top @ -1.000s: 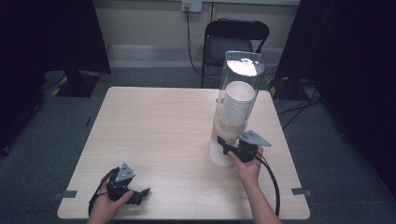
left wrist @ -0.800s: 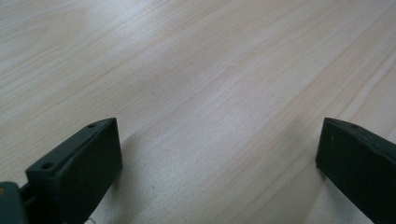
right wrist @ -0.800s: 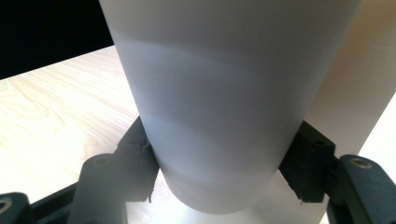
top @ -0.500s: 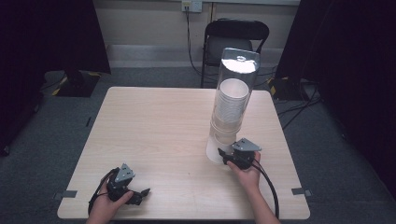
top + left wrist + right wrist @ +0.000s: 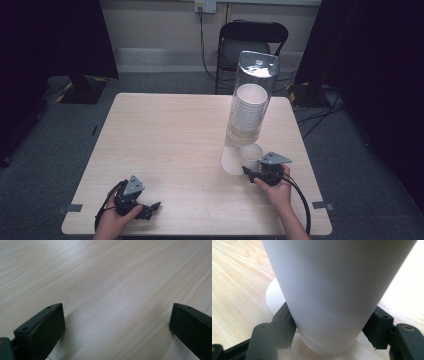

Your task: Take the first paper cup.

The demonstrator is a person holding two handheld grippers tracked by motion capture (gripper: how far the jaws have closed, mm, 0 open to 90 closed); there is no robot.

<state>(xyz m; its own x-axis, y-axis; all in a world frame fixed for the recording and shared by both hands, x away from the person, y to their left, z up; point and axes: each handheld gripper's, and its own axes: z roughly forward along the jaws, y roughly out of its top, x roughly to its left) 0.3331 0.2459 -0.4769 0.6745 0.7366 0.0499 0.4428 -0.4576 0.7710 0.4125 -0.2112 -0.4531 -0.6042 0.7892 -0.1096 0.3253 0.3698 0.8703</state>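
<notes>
Right gripper at near right of surface, jaws closed on lowest paper cup under clear cup dispenser. Left gripper idle, jaws wide, empty. Step: extracting cup; next likely downward pull.

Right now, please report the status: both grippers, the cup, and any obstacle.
Left gripper open, resting on table. Right gripper shut on lowest cup under the cup dispenser. Nothing in the way.
</notes>
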